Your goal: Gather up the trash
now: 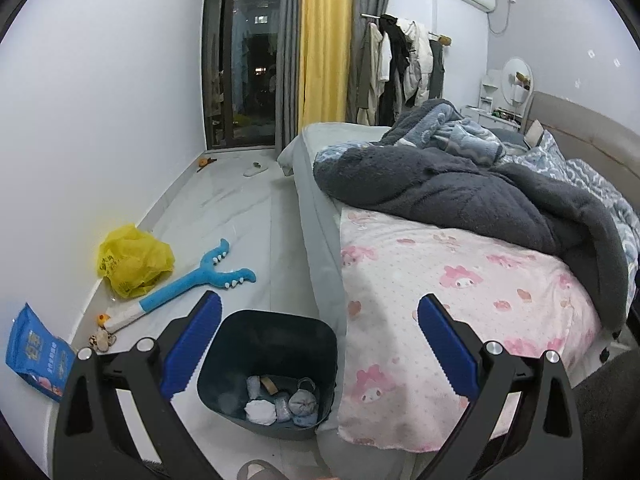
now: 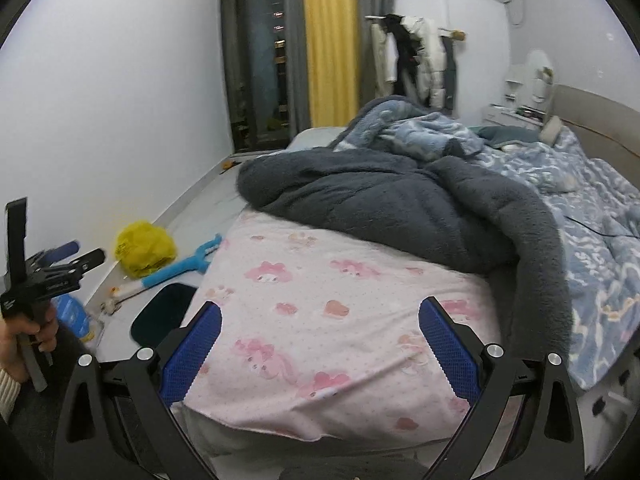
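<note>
While we hold both tools above the foot of the bed, the left gripper (image 1: 319, 316) has its jaws spread wide and carries nothing. It hangs above the dark bin (image 1: 272, 372), which stands on the floor (image 1: 224, 216) against the side of the bed (image 1: 320, 216). Inside the bin we see several crumpled white and grey wads (image 1: 280, 404). A yellow plastic bag (image 1: 134, 260) lies against the wall, just beside a blue plush toy (image 1: 192, 276). A blue packet (image 1: 38, 352) lies on the floor nearer to us, left of the bin. The right gripper (image 2: 320, 320) is likewise spread wide and empty, positioned over the pink printed sheet (image 2: 320, 300). A dark grey blanket (image 2: 380, 208) is bunched up beyond the sheet. In the right wrist view, our left hand (image 2: 24, 340) grips the other tool's handle.
</note>
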A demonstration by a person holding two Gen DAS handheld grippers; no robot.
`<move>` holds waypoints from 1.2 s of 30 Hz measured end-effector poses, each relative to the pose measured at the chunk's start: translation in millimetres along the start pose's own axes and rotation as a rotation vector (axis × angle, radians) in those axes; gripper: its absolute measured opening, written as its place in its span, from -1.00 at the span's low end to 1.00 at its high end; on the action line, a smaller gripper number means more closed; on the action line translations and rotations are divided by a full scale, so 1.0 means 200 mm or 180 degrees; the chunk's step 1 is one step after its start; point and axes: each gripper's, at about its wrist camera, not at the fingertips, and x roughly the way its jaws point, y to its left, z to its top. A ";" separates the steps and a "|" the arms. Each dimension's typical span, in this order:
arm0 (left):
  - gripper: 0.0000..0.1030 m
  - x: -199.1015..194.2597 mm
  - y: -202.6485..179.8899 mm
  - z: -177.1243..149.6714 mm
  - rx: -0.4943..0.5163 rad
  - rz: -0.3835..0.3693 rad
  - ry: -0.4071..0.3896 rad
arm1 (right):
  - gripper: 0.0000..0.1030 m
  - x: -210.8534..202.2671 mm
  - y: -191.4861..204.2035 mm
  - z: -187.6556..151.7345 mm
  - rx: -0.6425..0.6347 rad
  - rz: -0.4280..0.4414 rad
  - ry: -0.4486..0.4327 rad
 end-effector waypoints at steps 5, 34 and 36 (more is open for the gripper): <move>0.94 0.03 -0.04 -0.02 0.0047 0.0026 0.0108 | 0.94 -0.01 0.05 -0.01 -0.0109 -0.0017 -0.0015; 0.94 0.05 -0.04 -0.06 0.0057 0.0033 0.0163 | 0.94 0.00 0.07 0.00 -0.0111 0.0011 0.0021; 0.94 0.05 -0.04 -0.07 0.0058 0.0034 0.0163 | 0.94 0.00 0.07 0.00 -0.0112 0.0010 0.0021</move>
